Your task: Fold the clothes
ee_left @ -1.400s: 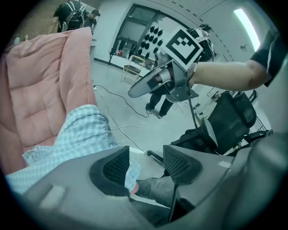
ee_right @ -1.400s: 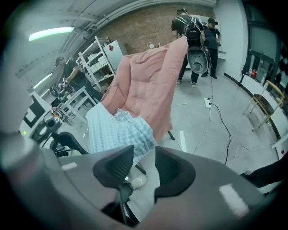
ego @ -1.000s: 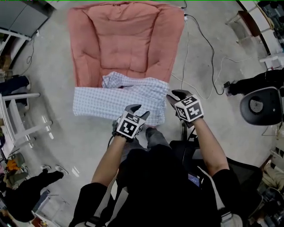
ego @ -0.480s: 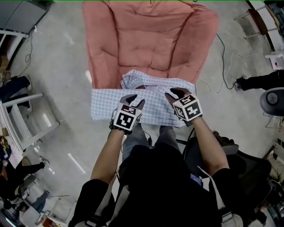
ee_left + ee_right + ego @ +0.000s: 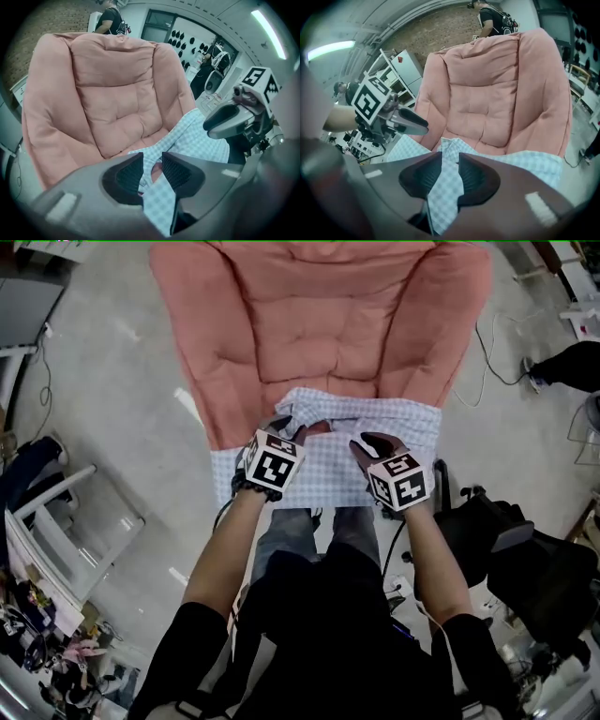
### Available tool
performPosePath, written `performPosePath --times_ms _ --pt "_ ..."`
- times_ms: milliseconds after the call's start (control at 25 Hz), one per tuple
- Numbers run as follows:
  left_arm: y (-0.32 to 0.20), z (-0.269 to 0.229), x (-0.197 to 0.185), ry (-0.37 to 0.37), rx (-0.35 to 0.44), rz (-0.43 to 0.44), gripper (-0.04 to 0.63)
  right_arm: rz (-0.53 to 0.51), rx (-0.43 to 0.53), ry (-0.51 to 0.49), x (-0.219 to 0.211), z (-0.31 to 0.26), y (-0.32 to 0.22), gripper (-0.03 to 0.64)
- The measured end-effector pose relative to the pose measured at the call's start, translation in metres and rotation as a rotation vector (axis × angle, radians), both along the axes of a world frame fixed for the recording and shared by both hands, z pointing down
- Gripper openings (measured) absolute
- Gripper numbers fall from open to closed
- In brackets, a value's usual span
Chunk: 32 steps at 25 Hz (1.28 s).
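1. Left gripper (image 5: 152, 161): its jaws have just been closing and now stand a narrow gap apart, clamped on a fold of the checked shirt (image 5: 337, 474) that runs between the pads.
2. Right gripper (image 5: 449, 161): its jaws are drawn in to a narrow gap, gripping the same shirt, whose fabric fills the space between the pads.
3. Both grippers point downward, side by side, near each other.
4. The shirt lies across the front edge of the pink armchair (image 5: 319, 324) seat, bunched at its upper left.
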<state>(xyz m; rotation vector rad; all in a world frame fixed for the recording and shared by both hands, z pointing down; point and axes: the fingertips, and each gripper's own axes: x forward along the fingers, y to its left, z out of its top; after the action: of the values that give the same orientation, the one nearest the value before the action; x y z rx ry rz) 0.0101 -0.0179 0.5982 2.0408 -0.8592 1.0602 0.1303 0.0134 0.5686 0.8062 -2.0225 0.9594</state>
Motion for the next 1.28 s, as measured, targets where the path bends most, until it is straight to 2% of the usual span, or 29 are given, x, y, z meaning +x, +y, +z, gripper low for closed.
performPosePath --times_ms 80,160,320,480,640,880,1000,1160,1280 --pt "-0.005 0.019 0.0 -0.027 -0.012 0.002 0.137 0.028 -0.003 -0.005 -0.001 0.003 0.007 0.117" --pt "-0.012 0.035 0.0 -0.02 -0.039 -0.046 0.137 0.045 -0.005 -0.008 0.001 0.008 0.008 0.115" --pt "-0.027 0.054 -0.001 0.051 -0.105 -0.293 0.137 0.059 -0.028 -0.017 0.004 0.018 0.014 0.11" --pt "-0.032 0.077 0.0 0.047 -0.135 -0.517 0.137 0.035 -0.042 -0.035 0.006 0.022 0.024 0.109" --pt "-0.033 0.098 0.001 0.01 -0.135 -0.655 0.141 -0.014 -0.049 -0.057 0.006 0.028 0.022 0.107" --pt "-0.027 0.142 0.005 0.035 -0.218 -0.872 0.141 -0.069 -0.065 -0.099 0.007 0.039 0.017 0.103" --pt "-0.027 0.161 -0.002 0.007 -0.232 -0.936 0.147 -0.085 -0.074 -0.131 0.007 0.043 0.014 0.1" --pt "-0.03 0.181 -0.005 -0.009 -0.238 -0.964 0.168 -0.101 -0.08 -0.168 0.005 0.048 0.011 0.1" --pt "-0.031 0.196 -0.008 -0.024 -0.257 -1.016 0.183 -0.108 -0.094 -0.188 0.004 0.054 0.011 0.098"
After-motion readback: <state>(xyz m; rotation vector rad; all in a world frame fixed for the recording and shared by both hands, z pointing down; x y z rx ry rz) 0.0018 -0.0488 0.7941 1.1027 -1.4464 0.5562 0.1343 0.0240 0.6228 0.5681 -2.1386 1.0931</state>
